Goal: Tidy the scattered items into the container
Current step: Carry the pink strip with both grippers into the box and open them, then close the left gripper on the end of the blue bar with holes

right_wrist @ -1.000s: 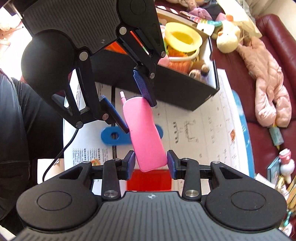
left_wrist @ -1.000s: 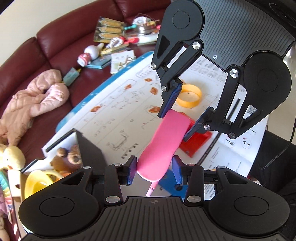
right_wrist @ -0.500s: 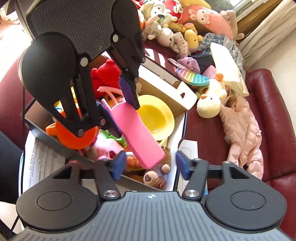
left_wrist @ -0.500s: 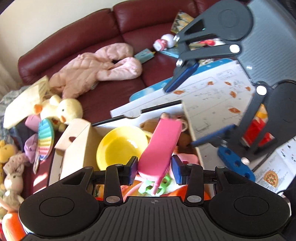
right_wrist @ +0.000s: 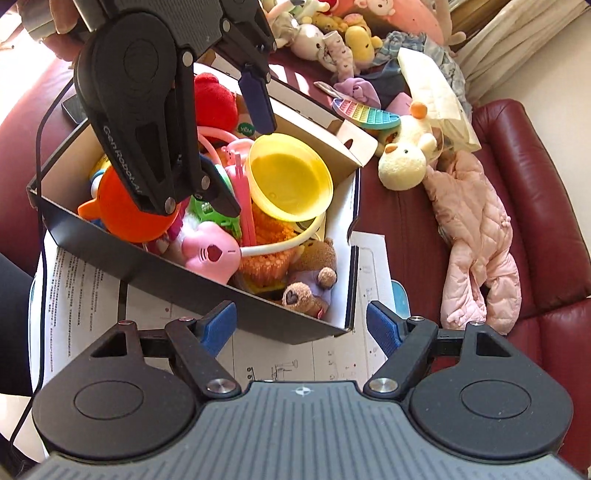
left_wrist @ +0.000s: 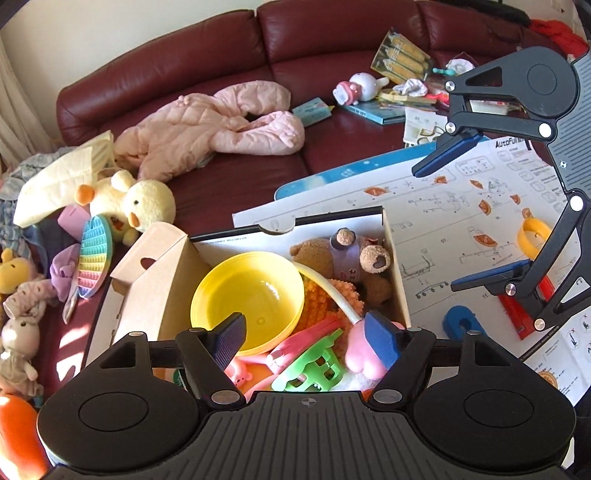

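Dark red leather sofa (left_wrist: 229, 74), cushioned, curving round the corner of the room. Plain cream wall (left_wrist: 92, 33) behind its backrest. Pale curtain (right_wrist: 517, 40) hanging in folds at one end. Bright daylight falls in patches across the seat; the leather is glossy where lit.

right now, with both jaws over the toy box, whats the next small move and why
Probably swing the right gripper over the printed sheet toward the blue piece. Its jaws stand open with nothing between them, and the blue piece, the red block and the yellow ring lie on the sheet outside the box, closest to that gripper.
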`<action>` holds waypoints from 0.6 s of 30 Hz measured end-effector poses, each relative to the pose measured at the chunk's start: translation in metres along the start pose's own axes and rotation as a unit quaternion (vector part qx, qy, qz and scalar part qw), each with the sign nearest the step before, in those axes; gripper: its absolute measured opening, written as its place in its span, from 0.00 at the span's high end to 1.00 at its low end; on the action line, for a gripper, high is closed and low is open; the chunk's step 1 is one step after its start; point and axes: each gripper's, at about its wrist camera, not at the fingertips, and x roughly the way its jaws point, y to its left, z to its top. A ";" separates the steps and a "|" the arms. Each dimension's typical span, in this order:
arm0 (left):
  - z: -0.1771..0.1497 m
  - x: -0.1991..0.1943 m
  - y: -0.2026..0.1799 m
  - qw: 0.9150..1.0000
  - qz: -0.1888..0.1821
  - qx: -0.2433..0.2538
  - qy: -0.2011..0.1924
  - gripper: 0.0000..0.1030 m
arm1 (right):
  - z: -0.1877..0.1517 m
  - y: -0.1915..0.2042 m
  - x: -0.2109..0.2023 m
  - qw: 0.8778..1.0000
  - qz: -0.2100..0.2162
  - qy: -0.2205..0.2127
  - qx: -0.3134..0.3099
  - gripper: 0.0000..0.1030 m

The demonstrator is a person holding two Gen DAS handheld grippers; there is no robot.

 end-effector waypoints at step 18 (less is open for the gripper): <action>0.018 -0.025 -0.069 0.999 -0.015 0.031 -0.010 0.10 | -0.049 0.020 -0.027 0.999 0.002 0.002 0.043 0.15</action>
